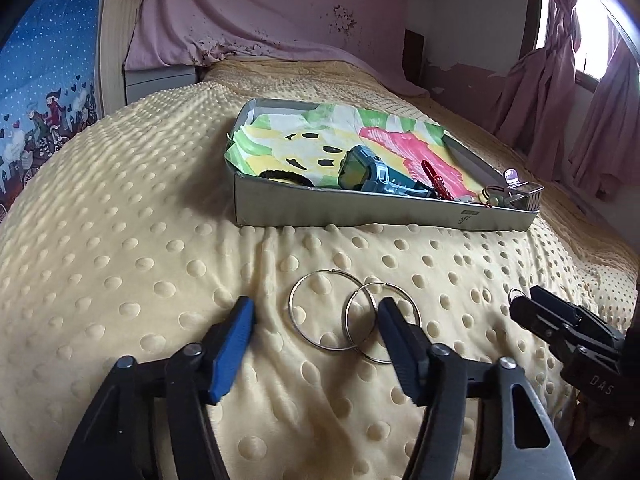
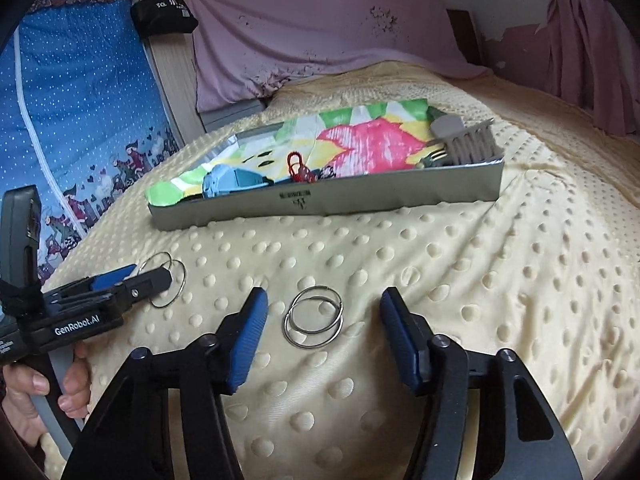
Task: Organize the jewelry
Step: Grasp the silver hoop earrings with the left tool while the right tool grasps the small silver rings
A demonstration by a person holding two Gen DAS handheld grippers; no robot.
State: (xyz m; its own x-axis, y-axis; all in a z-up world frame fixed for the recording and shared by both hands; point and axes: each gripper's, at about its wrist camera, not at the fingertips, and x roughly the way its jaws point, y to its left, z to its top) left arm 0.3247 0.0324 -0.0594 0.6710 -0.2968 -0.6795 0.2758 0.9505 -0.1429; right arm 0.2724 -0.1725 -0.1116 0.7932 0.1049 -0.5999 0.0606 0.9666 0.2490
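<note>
Two large silver hoop earrings (image 1: 352,318) lie overlapped on the yellow dotted blanket (image 1: 140,240). My left gripper (image 1: 314,316) is open, its blue fingers on either side of them; it also shows in the right wrist view (image 2: 144,276) over the same hoops (image 2: 170,280). Two smaller silver hoops (image 2: 314,316) lie stacked between the fingers of my open right gripper (image 2: 322,308), whose fingers (image 1: 532,312) show at the right of the left wrist view. A grey tray (image 1: 360,210) lined with colourful paper holds a blue watch (image 1: 372,172), a red charm (image 1: 434,178) and a black band (image 1: 284,176).
The tray (image 2: 360,200) stands beyond both grippers, with a grey comb-like piece (image 2: 468,142) at its right end. A pink cloth (image 2: 320,28) covers the headboard. A blue patterned quilt (image 2: 80,120) is at the left, pink curtains (image 1: 560,80) at the right.
</note>
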